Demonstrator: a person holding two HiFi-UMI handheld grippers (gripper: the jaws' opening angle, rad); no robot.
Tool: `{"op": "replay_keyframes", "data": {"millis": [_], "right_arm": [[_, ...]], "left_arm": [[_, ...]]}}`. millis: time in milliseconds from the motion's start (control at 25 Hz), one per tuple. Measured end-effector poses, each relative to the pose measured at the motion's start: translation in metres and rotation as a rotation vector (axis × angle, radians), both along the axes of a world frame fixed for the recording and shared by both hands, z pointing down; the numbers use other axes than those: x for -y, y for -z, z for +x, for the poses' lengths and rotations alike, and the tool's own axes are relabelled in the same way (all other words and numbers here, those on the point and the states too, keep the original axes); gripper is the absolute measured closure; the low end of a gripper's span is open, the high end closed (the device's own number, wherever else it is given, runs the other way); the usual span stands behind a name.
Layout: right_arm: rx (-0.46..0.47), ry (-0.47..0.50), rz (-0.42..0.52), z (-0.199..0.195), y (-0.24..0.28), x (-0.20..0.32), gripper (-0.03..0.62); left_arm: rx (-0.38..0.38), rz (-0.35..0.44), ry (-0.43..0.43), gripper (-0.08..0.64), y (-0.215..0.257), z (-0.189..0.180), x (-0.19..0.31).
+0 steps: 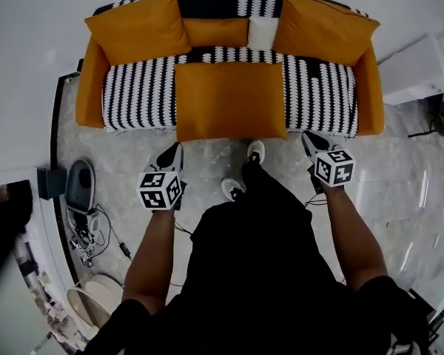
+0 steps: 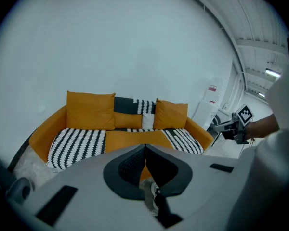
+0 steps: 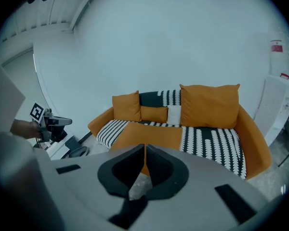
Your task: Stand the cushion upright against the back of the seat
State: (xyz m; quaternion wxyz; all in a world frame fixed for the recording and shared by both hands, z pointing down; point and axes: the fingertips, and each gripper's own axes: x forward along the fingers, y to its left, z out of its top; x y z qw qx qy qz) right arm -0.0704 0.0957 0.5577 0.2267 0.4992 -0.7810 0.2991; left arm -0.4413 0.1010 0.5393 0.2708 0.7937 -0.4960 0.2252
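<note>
1. Both shut, empty: left claw [image 1: 174, 151], right claw [image 1: 309, 140].
2. Orange cushion [image 1: 231, 100] lies flat on the middle of the sofa [image 1: 137, 95] seat, reaching its front edge.
3. Claws sit above the floor [image 1: 207, 161] before the sofa, 1 near each front corner of the cushion, not touching.
4. 4 other pillows [image 1: 137, 24] stand against the backrest [image 1: 207, 0].
</note>
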Motion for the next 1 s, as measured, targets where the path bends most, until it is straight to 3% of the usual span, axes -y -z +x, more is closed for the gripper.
{"op": "replay_keyframes", "data": {"millis": [240,440,640,800,1000], "right_arm": [[-0.151,0.043,-0.139,0.006,-0.095,-0.006,0.552],[-0.302,0.166,-0.257,0.011,-0.175,-0.012,0.551],[-0.328,0.163,-0.350,0.022,-0.227,-0.008,0.551],[-0.316,0.151,-0.420,0.025,-0.263,-0.008,0.540],[-0.344,0.162,-0.491,0.030,-0.308,-0.009,0.472]], "left_arm": [[0.130,-0.140,0.019,0.541,-0.088,-0.029,-0.011],[0.205,-0.250,0.020,0.540,-0.158,-0.051,-0.023],[0.316,-0.385,0.026,0.539,-0.230,-0.077,-0.031],[0.333,-0.464,0.031,0.476,-0.278,-0.091,-0.030],[0.371,-0.514,0.003,0.452,-0.328,-0.108,-0.019]]}}
